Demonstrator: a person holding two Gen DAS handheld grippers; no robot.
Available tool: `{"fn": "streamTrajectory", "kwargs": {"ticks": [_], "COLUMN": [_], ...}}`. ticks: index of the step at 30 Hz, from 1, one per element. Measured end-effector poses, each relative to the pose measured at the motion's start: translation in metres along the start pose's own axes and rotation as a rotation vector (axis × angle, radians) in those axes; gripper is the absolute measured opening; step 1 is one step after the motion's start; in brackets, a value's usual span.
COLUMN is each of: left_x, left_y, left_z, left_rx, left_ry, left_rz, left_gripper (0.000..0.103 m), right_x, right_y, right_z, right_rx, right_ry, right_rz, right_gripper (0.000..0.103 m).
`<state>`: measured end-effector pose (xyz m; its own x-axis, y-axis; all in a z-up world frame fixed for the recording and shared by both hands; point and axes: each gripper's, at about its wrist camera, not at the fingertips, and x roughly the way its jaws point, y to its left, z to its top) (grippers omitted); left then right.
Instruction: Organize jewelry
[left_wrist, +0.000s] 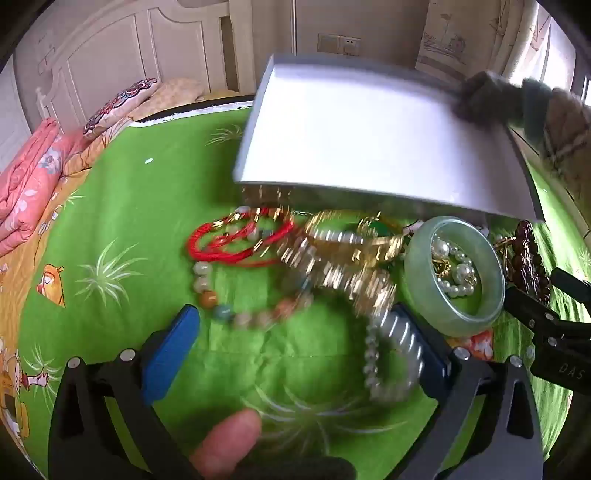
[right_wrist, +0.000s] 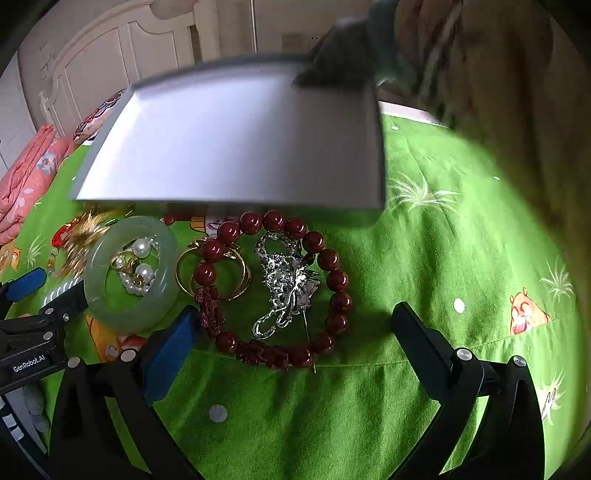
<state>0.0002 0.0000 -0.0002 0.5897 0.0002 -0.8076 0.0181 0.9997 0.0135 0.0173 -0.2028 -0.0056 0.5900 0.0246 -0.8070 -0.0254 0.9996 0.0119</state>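
Both hand-held grippers stand wide open with nothing between their fingers: the left hand-held gripper (left_wrist: 295, 343) low in its frame, the right hand-held gripper (right_wrist: 295, 332) likewise. Jewelry lies piled mid-frame on the green bedspread (right_wrist: 461, 240): a jade bangle (right_wrist: 129, 273) ringing pearls (right_wrist: 142, 275), a dark red bead bracelet (right_wrist: 334, 280) around a silver brooch (right_wrist: 286, 280), red cord bracelets (left_wrist: 236, 240). A gloved hand (left_wrist: 484, 99) tilts a grey tray (left_wrist: 369, 140) above them, upper centre.

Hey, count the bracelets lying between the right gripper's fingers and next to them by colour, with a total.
Dark red bead bracelet: 1
Pale green bangle: 1
Gold bangle: 1
Total: 3
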Motion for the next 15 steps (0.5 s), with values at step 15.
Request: {"fn": "streamTrajectory", "kwargs": {"ticks": [15], "left_x": [-0.0004], "left_y": [0.0000], "left_z": [-0.0002], "left_rx": [0.000], "left_ry": [-0.005], "left_rz": [0.000], "left_gripper": [0.101], "right_x": [-0.0002], "right_y": [-0.0007], "right_z": [0.0009], "right_rx": [-0.001], "right_ry": [-0.005], "right_rz": [-0.001], "right_gripper": [0.099]}}
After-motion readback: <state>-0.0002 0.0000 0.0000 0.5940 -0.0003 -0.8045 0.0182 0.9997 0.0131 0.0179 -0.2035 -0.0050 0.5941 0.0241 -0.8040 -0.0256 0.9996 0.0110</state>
